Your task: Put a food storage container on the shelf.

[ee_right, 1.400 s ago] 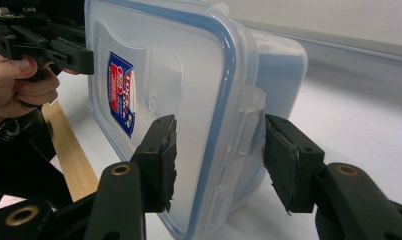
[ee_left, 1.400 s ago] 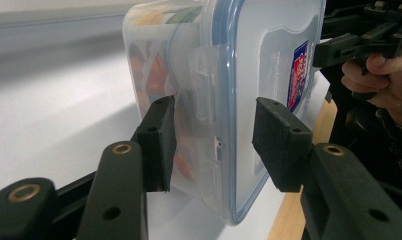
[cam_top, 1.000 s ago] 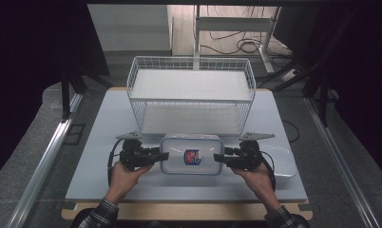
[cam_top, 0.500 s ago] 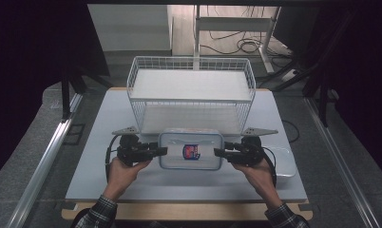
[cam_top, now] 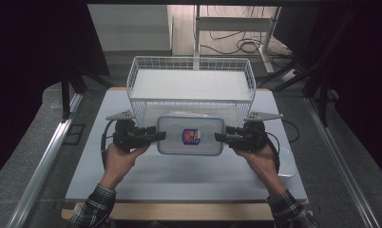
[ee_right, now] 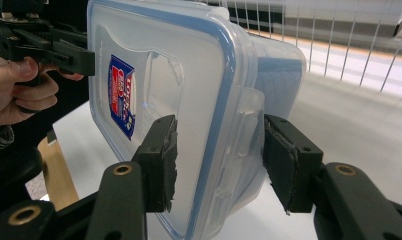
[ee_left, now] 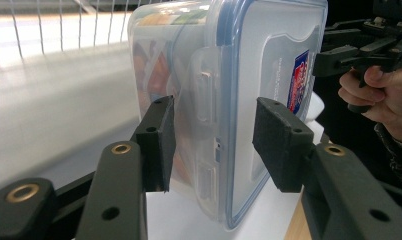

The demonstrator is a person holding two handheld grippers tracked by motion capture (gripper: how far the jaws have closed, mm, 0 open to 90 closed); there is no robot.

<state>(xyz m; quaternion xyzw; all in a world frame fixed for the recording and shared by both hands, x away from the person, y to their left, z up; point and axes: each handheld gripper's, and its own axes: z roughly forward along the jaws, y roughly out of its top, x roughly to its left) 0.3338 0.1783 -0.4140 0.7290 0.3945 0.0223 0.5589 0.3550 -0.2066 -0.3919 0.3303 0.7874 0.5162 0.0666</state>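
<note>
A clear plastic container [cam_top: 190, 135] with a blue-rimmed lid and a red-and-blue label hangs above the white table [cam_top: 179, 178], just in front of the wire basket [cam_top: 191, 90]. My left gripper [cam_top: 160, 136] is shut on its left end and my right gripper [cam_top: 220, 137] on its right end. In the left gripper view the gripper [ee_left: 216, 142] clamps the container [ee_left: 229, 75] by lid and base, with the other gripper [ee_left: 359, 50] at the far end. The right gripper view has its gripper [ee_right: 219, 160] pinching the container [ee_right: 154, 85] the same way. Colourful contents show faintly through the wall.
The white wire basket stands at the back middle of the table, its near wall close behind the container. A flat white object [cam_top: 288, 164] lies by the right hand at the table's right edge. Metal rails [cam_top: 42, 161] run along both sides.
Both grippers have risen together with the container between them. It has come up off the table and now sits higher in the picture, nearer the basket's front wall.
</note>
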